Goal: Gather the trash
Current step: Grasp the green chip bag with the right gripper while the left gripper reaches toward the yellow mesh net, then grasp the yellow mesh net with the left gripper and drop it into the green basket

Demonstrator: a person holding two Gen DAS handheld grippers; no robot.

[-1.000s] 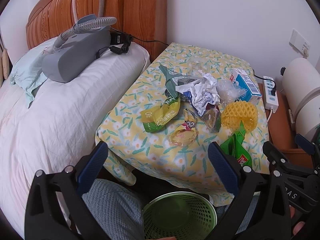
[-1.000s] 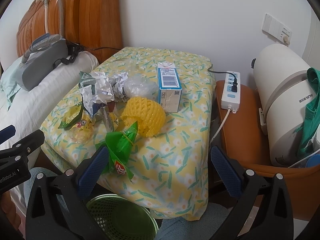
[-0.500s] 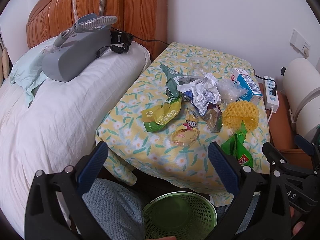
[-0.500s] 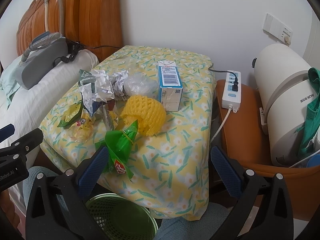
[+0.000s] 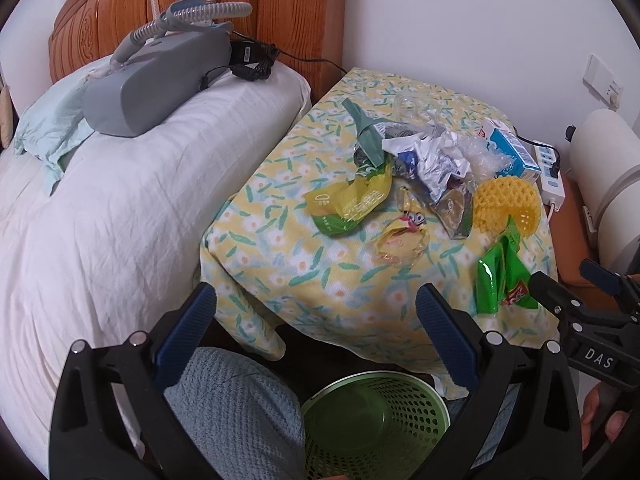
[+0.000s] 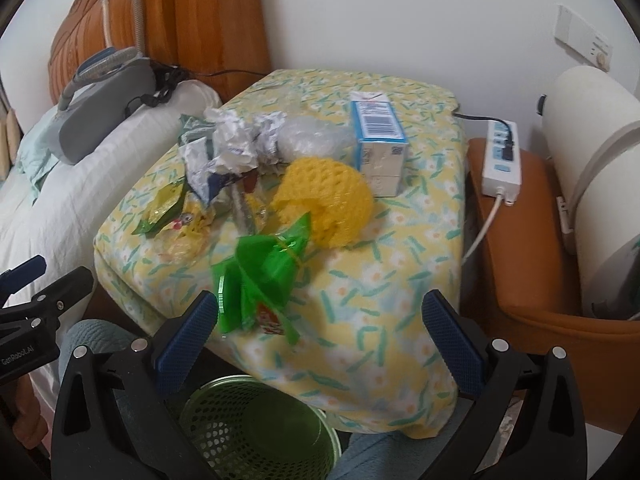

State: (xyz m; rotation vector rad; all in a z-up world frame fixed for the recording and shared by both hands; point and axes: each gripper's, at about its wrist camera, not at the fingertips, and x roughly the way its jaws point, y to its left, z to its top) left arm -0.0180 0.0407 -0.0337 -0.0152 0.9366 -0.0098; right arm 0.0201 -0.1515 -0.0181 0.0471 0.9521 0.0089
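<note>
Trash (image 5: 424,168) beyond both spread tongs (image 6: 318,340).

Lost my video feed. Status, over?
Both tongs open, empty: left, right. Trash untouched on table; green wrapper nearest right. Bin below, path clear.

A yellow cloth (image 5: 320,280) patterned with white flowers and green leaves is seen. A green wrapper (image 6: 264,276), yellow foam net (image 6: 332,200) and blue-white carton (image 6: 378,136) are shown on it.
</note>
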